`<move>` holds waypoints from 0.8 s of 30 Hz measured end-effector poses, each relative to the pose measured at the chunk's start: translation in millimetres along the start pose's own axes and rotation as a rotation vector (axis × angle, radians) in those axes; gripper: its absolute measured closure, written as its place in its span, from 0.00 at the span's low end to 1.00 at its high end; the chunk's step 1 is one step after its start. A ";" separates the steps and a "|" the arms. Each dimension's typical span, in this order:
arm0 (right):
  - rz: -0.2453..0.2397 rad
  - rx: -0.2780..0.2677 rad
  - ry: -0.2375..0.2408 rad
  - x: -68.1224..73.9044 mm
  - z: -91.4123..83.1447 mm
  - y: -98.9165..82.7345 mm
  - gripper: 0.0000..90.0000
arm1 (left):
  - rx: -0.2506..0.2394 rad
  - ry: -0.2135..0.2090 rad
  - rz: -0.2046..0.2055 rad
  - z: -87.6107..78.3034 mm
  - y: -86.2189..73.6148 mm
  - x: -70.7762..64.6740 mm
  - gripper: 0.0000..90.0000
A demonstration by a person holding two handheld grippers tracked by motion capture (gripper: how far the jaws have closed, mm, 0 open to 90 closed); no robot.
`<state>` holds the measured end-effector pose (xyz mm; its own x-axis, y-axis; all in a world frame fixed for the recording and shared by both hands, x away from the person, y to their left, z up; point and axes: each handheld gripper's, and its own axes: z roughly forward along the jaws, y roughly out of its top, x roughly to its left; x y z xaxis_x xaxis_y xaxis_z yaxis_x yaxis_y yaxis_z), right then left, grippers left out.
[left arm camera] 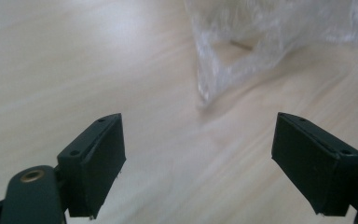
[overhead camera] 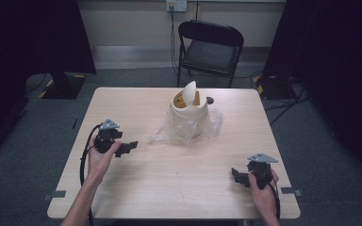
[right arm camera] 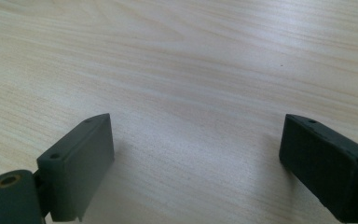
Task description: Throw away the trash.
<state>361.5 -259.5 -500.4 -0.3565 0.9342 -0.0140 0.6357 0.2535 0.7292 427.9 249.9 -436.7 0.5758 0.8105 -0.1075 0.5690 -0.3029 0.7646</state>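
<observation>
While my left gripper [overhead camera: 131,147] hovers at centre left of the high view, its jaws stand spread wide with nothing between them, pointing toward the crinkled clear plastic bag [overhead camera: 169,133] that lies around the foot of a small cream bin [overhead camera: 188,113] at the middle of the wooden table [overhead camera: 136,186]. Seen along my left gripper [left arm camera: 198,158], the bag [left arm camera: 242,51] fills the upper right of that view, blurred, its nearest corner well short of my pads [left arm camera: 105,158]. The bin's swing lid [overhead camera: 189,91] is tilted up on edge, showing a tan interior. My right gripper [overhead camera: 238,176] sits at lower right of the high view, near the table's front edge and well apart from bin and bag. In its own view my right gripper [right arm camera: 196,168] has its jaws spread just as wide over bare wood grain, gripping nothing. A black folding chair [overhead camera: 210,47] stands beyond the table, top centre.
</observation>
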 end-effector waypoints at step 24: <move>0.000 0.000 -0.001 0.1 0.0 0.0 0.10 | 0.049 0.132 0.023 8.9 -78.8 -14.2 0.16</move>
